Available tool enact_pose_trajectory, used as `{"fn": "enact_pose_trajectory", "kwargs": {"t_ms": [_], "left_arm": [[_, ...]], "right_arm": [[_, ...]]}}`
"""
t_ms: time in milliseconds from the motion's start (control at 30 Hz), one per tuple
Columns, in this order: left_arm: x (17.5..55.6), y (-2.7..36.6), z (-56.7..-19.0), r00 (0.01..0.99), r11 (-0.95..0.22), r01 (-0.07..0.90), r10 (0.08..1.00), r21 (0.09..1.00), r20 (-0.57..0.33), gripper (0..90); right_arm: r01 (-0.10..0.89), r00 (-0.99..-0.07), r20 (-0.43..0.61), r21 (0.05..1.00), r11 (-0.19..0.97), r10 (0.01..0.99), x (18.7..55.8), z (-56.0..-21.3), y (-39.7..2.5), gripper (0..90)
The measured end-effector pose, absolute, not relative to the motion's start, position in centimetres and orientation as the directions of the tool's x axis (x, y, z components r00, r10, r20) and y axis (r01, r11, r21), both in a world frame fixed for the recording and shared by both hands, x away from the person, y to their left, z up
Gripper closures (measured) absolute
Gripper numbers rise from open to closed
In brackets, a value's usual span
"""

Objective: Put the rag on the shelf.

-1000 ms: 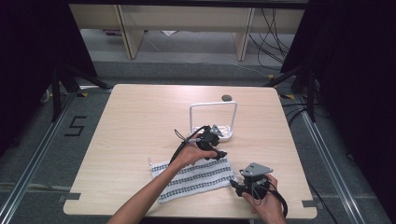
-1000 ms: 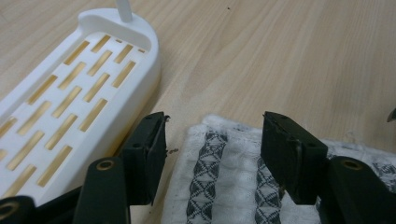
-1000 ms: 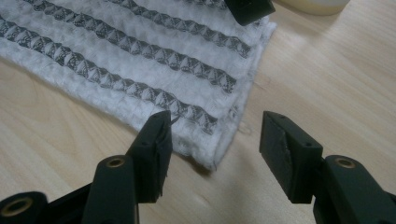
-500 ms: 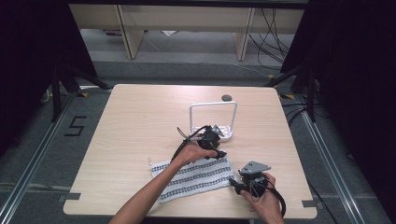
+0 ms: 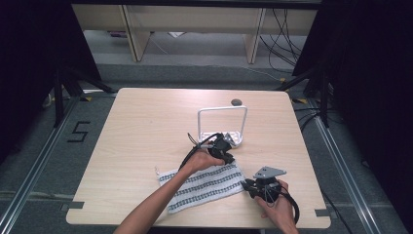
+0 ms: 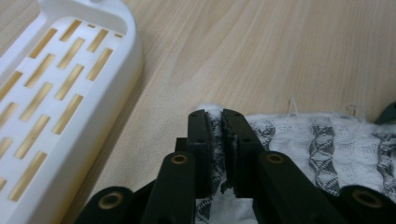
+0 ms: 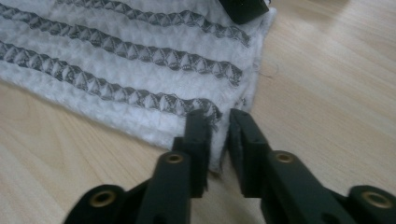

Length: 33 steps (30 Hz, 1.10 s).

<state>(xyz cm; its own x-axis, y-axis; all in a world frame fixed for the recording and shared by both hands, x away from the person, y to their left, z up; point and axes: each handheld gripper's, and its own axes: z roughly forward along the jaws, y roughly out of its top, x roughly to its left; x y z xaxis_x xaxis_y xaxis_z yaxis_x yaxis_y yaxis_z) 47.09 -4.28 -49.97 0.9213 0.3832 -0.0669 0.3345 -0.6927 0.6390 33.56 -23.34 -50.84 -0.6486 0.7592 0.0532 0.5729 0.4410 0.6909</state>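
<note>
Striped cloth just beside white rack.

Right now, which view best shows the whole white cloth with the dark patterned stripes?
The high view: the white striped cloth lies flat with all four edges visible. The left gripper view shows one corner pinched by the left gripper; the right gripper view shows another corner between the jaws of the right gripper.
</note>
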Motion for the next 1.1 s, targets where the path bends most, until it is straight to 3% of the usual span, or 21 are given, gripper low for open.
{"fn": "enact_pose_trajectory", "kwargs": {"t_ms": [100, 367, 667, 900, 1100], "left_arm": [[47.0, -4.1, -49.7, 0.917, -0.692, 0.333, 0.396, 0.64, -0.049, 84.0], [46.2, -2.6, -46.7, 0.892, -0.591, 0.348, 0.447, 0.727, -0.063, 84.8], [44.3, 0.0, -40.3, 0.869, -0.502, 0.299, 0.495, 0.811, -0.014, 85.0], [42.8, 2.2, -34.7, 0.865, -0.457, 0.232, 0.501, 0.859, 0.033, 84.9], [42.5, 3.3, -31.7, 0.852, -0.404, 0.235, 0.523, 0.884, 0.012, 84.8]], "right_arm": [[0.561, -0.657, 0.059, 0.704, 0.435, 0.752, 33.9, -50.9, -23.5, 86.0], [0.497, -0.661, 0.013, 0.756, 0.425, 0.75, 34.1, -48.7, -24.3, 87.1], [0.396, -0.675, -0.027, 0.83, 0.392, 0.738, 34.1, -43.5, -24.3, 87.4], [0.258, -0.689, -0.115, 0.883, 0.391, 0.716, 34.0, -38.3, -23.7, 87.5], [0.195, -0.681, -0.149, 0.907, 0.374, 0.717, 34.8, -34.7, -23.8, 87.5]]}}
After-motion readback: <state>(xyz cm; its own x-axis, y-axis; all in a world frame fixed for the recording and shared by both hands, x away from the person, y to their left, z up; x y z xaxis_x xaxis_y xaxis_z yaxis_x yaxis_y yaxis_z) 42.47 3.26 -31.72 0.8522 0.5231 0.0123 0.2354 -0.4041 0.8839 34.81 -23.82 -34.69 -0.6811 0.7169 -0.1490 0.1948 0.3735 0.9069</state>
